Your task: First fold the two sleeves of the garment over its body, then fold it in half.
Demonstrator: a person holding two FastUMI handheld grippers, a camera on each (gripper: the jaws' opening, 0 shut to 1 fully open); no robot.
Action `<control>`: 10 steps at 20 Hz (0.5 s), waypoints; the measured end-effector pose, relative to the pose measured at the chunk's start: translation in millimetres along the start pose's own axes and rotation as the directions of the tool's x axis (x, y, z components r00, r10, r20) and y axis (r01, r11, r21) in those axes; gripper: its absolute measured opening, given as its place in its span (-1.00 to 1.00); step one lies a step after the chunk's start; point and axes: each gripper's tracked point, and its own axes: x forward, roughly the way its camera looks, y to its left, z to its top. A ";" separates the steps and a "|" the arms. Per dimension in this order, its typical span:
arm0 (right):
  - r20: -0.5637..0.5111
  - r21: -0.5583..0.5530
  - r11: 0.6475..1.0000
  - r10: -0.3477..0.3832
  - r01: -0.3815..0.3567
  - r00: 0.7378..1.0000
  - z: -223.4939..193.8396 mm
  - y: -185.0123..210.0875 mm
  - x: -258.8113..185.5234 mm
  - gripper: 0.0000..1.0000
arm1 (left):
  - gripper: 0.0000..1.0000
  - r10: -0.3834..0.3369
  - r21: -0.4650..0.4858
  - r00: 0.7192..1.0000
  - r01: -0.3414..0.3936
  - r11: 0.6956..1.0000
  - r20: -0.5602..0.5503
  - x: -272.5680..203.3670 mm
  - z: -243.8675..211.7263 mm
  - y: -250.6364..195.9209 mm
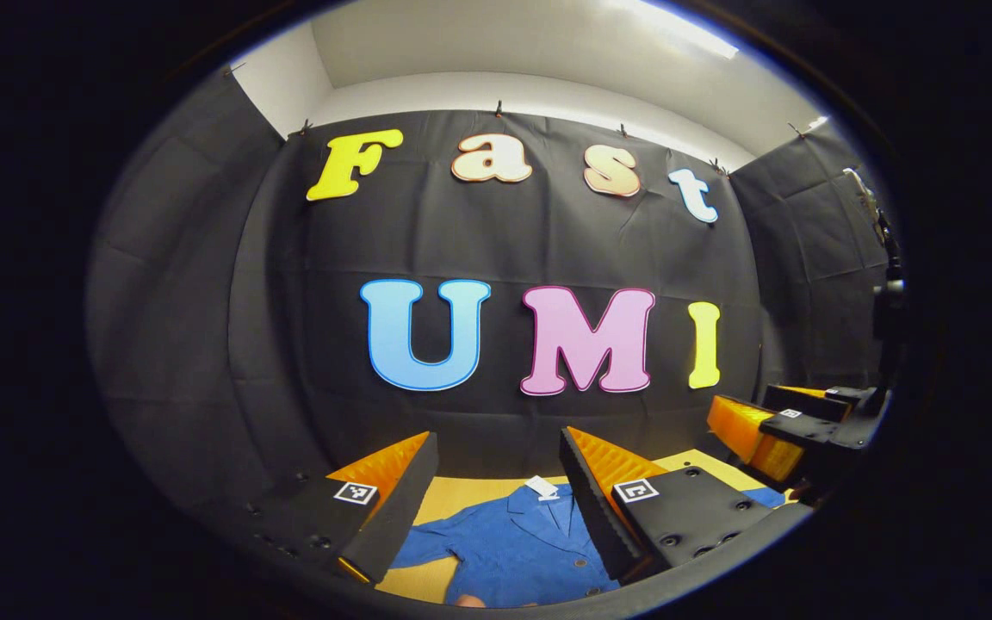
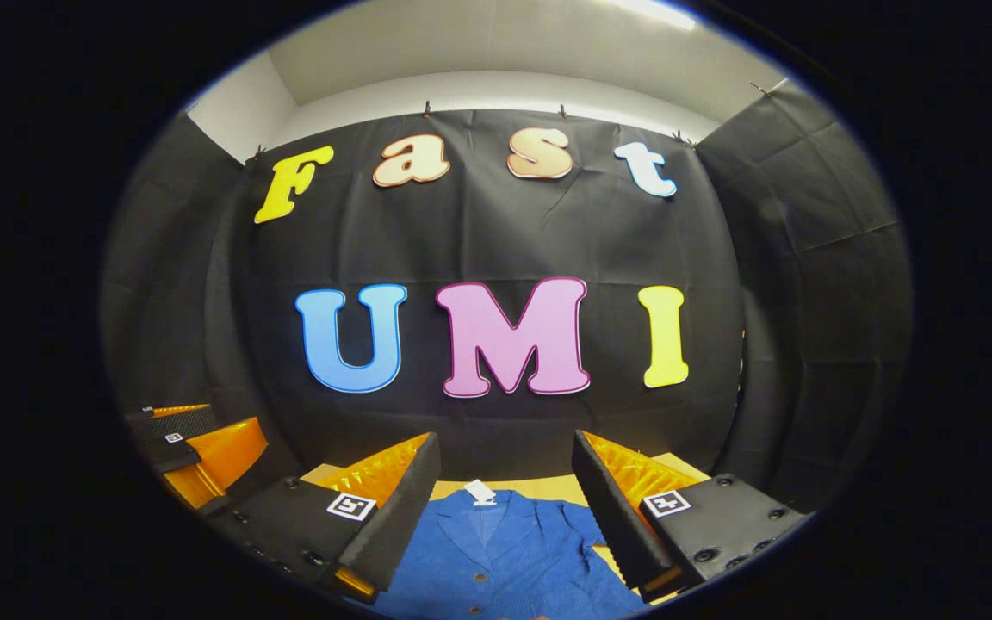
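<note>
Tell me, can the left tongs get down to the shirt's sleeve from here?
Probably yes. The left tongs hang open above the blue shirt, its sleeve lying flat on the table just inside one finger, with nothing between them.

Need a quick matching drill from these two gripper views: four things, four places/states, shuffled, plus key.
Things:
1. garment
2. white tag
3. left gripper
4. right gripper

Places/states:
A. at the collar
B. open, with the other gripper off to its right
C. blue, lying flat on the yellow table, buttons showing
D. open, with the other gripper off to its left

Pairs: 1-C, 2-A, 3-B, 4-D
</note>
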 end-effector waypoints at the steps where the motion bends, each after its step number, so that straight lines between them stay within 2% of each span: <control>1: -0.020 0.006 1.000 -0.002 0.002 1.000 -5.8 -0.8 12.7 0.93 | 0.64 0.001 -0.006 1.000 -0.001 1.000 -0.002 2.7 -0.3 -0.5; 5: -0.077 -0.007 1.000 -0.008 0.008 0.997 -24.4 -13.7 77.1 0.94 | 0.64 0.006 -0.027 1.000 -0.007 1.000 -0.018 10.6 -6.5 -5.2; 7: -0.136 -0.002 0.999 -0.039 0.039 0.990 -44.6 -34.2 111.6 0.94 | 0.64 0.010 -0.036 0.999 -0.012 0.999 -0.033 15.1 -11.1 -10.0; 8: -0.187 0.005 0.998 -0.059 0.060 0.981 -62.1 -49.5 125.4 0.94 | 0.64 0.011 -0.042 0.999 -0.013 0.999 -0.038 18.6 -12.7 -13.4; 10: -0.325 0.045 0.989 -0.116 0.138 0.939 -102.3 -82.5 146.4 0.94 | 0.64 0.021 -0.049 0.999 -0.023 0.999 -0.051 26.8 -18.5 -18.5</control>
